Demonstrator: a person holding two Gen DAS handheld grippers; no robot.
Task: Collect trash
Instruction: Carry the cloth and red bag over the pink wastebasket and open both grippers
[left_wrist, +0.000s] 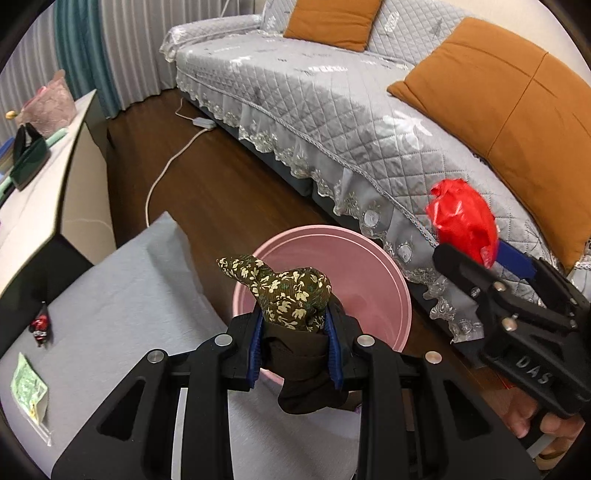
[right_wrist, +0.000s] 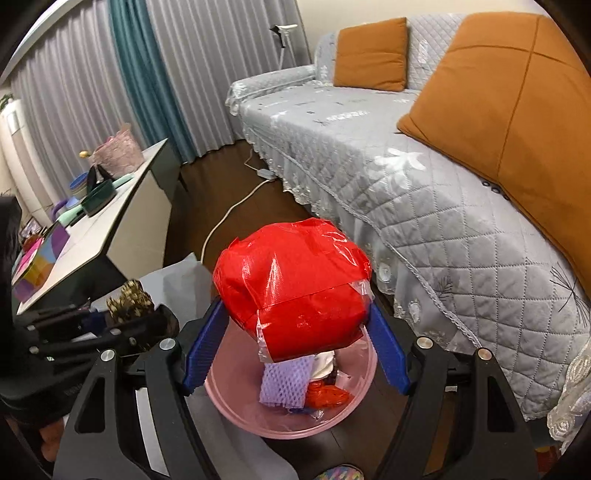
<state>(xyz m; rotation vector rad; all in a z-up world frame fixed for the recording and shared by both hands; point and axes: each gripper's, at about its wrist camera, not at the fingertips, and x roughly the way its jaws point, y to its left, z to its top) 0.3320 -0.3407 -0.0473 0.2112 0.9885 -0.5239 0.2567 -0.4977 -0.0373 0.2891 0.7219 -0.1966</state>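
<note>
In the left wrist view my left gripper (left_wrist: 294, 317) is shut on a dark bundle of flowered cloth (left_wrist: 288, 291), held over the near rim of a pink bin (left_wrist: 369, 266) on the floor. My right gripper (right_wrist: 295, 310) is shut on a red ball of taped plastic (right_wrist: 291, 280), gripped between its blue pads (right_wrist: 203, 354) above the same pink bin (right_wrist: 225, 398). Inside the bin lie a purple foam net (right_wrist: 284, 384) and an orange-red net (right_wrist: 328, 397). The left wrist view shows the red ball (left_wrist: 461, 218) at the right, over the sofa's edge.
A grey quilted sofa (left_wrist: 332, 110) with orange cushions (left_wrist: 517, 110) runs along the right. A white low table (left_wrist: 44, 192) with boxes stands left. On the grey cloth surface (left_wrist: 122, 302) lie a small red wrapper (left_wrist: 40, 326) and a green packet (left_wrist: 27, 391). A white cable (left_wrist: 166, 170) crosses the floor.
</note>
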